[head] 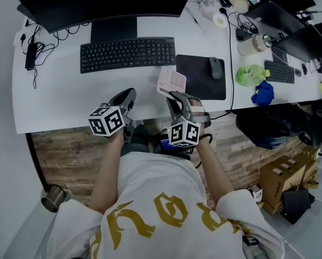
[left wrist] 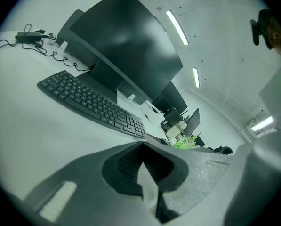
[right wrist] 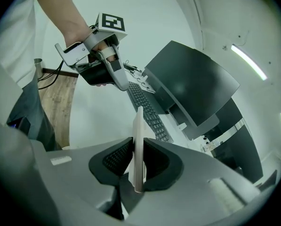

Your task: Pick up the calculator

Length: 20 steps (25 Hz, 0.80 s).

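Note:
The calculator (head: 171, 81) is a thin, pale pink-white slab with rows of keys. It is lifted above the front of the white desk (head: 58, 96) and tilted. My right gripper (head: 175, 97) is shut on its near edge. In the right gripper view the calculator (right wrist: 139, 126) stands edge-on between the two dark pads (right wrist: 116, 159). My left gripper (head: 129, 94) hovers to the left over the desk's front edge, jaws together with nothing between them. It also shows in the right gripper view, where the left gripper (right wrist: 123, 84) is held by a bare hand.
A black keyboard (head: 127, 54) and a monitor (head: 96, 1) lie behind the grippers. A black mouse pad (head: 201, 82) with a mouse (head: 217, 67) is to the right. Farther right are a green toy (head: 249, 74) and a blue object (head: 263, 93). A metal cup (head: 53, 198) stands on the floor.

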Each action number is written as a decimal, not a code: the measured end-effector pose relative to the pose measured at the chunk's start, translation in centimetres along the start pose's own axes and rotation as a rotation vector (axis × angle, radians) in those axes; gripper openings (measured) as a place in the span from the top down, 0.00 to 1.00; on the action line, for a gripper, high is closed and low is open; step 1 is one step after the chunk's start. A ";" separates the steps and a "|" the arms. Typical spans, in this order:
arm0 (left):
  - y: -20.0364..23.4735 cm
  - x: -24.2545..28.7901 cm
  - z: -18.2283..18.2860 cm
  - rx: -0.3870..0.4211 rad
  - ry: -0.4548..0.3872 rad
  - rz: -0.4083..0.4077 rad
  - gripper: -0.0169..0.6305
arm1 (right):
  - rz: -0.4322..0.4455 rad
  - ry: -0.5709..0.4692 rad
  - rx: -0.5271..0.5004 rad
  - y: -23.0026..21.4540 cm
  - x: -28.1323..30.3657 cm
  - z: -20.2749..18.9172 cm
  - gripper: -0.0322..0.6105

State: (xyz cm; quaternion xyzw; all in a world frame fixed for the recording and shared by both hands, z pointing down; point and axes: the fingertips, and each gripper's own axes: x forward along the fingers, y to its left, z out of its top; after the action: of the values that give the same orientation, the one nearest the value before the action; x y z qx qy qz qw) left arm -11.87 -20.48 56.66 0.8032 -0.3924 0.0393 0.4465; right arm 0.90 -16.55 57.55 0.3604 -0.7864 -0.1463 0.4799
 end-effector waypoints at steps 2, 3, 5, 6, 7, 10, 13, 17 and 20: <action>-0.9 -0.3 0.3 0.007 -0.027 0.012 0.97 | -0.012 -0.015 -0.025 -0.7 -0.6 -0.2 0.81; -1.4 -0.4 0.4 0.010 -0.042 0.020 0.97 | -0.018 -0.025 -0.036 -1.1 -1.0 -0.3 0.81; -2.6 -0.7 0.5 0.014 -0.073 0.036 0.97 | -0.030 -0.047 -0.059 -1.9 -1.9 -0.4 0.81; -3.2 -0.8 0.5 0.014 -0.088 0.042 0.97 | -0.036 -0.057 -0.072 -2.3 -2.4 -0.5 0.81; -3.9 -0.9 0.5 0.014 -0.104 0.047 0.97 | -0.042 -0.068 -0.085 -2.7 -2.9 -0.6 0.81; -6.0 -1.4 0.6 0.013 -0.156 0.056 0.97 | -0.067 -0.103 -0.117 -4.0 -4.4 -0.7 0.81; -8.3 -2.0 0.8 0.023 -0.208 0.060 0.97 | -0.093 -0.139 -0.134 -5.2 -6.0 -1.0 0.81; -10.7 -3.0 1.0 0.038 -0.279 0.068 0.97 | -0.111 -0.177 -0.153 -6.0 -7.5 -1.3 0.81; -11.9 -3.6 1.1 0.049 -0.325 0.075 0.97 | -0.122 -0.206 -0.175 -6.4 -8.3 -1.4 0.81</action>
State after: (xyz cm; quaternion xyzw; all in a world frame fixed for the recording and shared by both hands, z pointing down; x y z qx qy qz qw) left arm -6.73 -15.67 46.30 0.7945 -0.4881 -0.0649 0.3555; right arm 7.13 -14.98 49.22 0.3474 -0.7924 -0.2793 0.4164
